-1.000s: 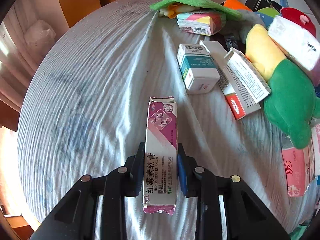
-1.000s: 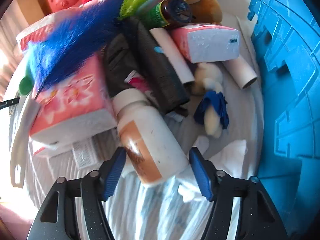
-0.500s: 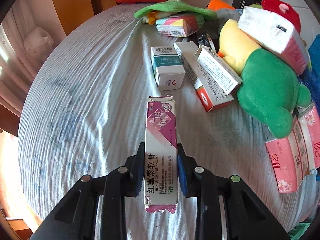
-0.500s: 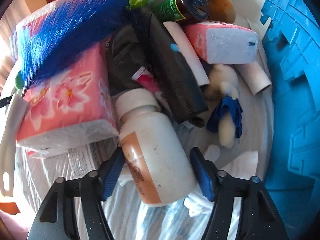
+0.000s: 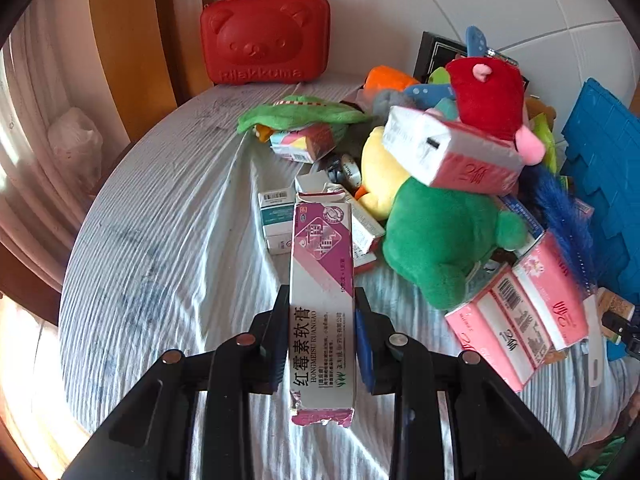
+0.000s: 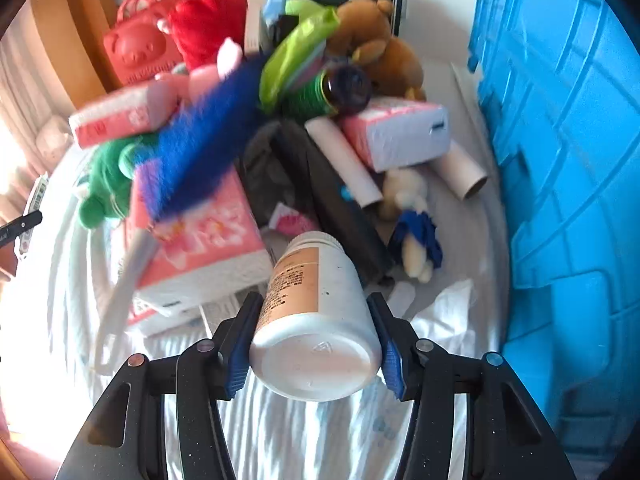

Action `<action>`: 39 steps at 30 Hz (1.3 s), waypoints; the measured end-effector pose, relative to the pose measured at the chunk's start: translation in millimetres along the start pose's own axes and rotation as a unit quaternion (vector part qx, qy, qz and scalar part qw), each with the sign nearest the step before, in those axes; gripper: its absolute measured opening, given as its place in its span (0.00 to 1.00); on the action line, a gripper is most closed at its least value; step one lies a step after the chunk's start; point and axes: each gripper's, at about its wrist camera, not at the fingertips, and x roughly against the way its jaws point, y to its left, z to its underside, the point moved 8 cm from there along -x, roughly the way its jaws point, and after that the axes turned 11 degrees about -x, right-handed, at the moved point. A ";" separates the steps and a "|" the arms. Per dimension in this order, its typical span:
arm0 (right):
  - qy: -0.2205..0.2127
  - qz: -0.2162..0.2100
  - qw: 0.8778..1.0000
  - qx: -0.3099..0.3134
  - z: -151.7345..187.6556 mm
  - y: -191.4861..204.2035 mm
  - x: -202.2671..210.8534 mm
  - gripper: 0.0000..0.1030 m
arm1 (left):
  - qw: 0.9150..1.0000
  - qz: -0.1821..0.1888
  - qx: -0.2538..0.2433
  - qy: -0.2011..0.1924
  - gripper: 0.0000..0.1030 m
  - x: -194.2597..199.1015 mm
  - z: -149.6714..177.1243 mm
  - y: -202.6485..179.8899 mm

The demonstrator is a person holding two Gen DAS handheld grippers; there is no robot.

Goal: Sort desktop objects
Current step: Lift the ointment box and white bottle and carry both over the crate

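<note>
Left gripper [image 5: 322, 334]: jaws clenched on the long sides of a purple-and-white ointment carton [image 5: 322, 312], lengthwise along the fingers, torn flap nearest the camera; the carton appears held above the striped sheet [image 5: 168, 232], far end toward 12 o'clock. The grip on the narrow sides probably suits a light, crushable box. A red bear-face case [image 5: 265, 30] stands at 12 o'clock against the wall; small medicine boxes [image 5: 276, 222] lie just beyond the carton tip; a green-and-yellow plush [image 5: 436, 240] at 2 o'clock carries a tissue pack [image 5: 448, 152] leaning on it. Right gripper [image 6: 316, 344]: jaws grasping a white pill bottle [image 6: 316, 312] across its body, base toward the camera, cap pointing to 12 o'clock, seemingly raised off the sheet. A pink tissue pack [image 6: 200, 248] sits at 10 o'clock, a blue feather duster [image 6: 204, 140] across it. A blue crate [image 6: 560, 160] fills 3 o'clock, likely the bin for sorted items. Both loads look mid-carry; destination cannot be told.
</note>
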 end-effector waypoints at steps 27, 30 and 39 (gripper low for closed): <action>-0.294 -0.033 0.955 -0.016 -58.9 36.9 200.9 0.51 | 0.969 0.065 -0.154 -0.184 0.27 153.4 -72.3 -163.1; -0.320 -0.022 0.947 -0.023 -58.3 25.4 223.9 0.51 | 0.959 0.085 -0.173 -0.208 0.27 168.0 -85.0 -192.8; -0.380 0.038 0.922 -0.058 -64.1 -44.0 286.3 0.51 | 0.928 0.149 -0.227 -0.254 0.27 203.1 -116.3 -304.8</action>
